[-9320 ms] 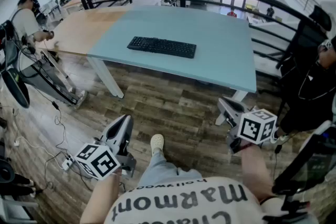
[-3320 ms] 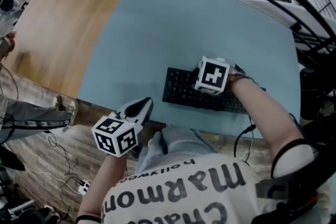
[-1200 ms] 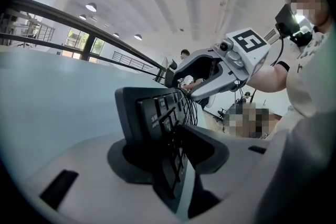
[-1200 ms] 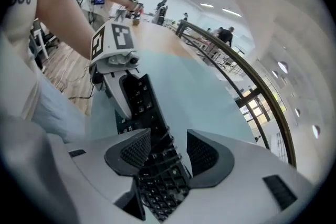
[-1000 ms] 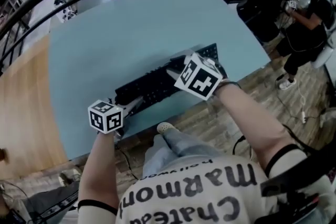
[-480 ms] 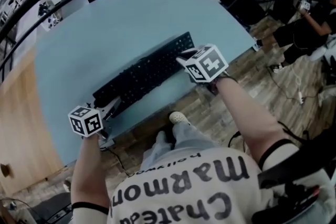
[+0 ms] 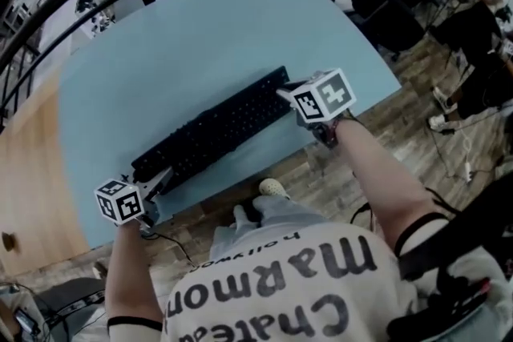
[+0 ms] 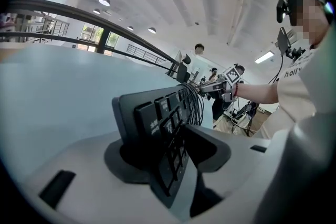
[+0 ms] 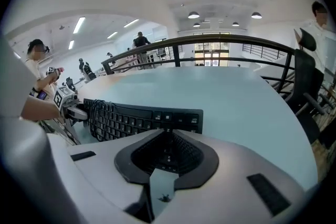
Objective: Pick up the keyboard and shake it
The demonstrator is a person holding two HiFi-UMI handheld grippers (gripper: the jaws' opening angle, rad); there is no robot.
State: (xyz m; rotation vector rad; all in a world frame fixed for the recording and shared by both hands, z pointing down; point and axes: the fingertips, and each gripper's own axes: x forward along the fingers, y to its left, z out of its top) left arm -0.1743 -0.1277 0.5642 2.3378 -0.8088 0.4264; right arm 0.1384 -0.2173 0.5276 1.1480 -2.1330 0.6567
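The keyboard (image 7: 212, 132) lies on the teal table (image 7: 200, 36) close to the near edge, long axis running near-left to far-right, so one end sits at each hand. The right gripper (image 7: 285, 91) has its fingers pinched on the right end. The left gripper (image 7: 163, 178) has the left end between its fingers, but they're opening, not squeezing it. A level lift probably needs that end clamped too.
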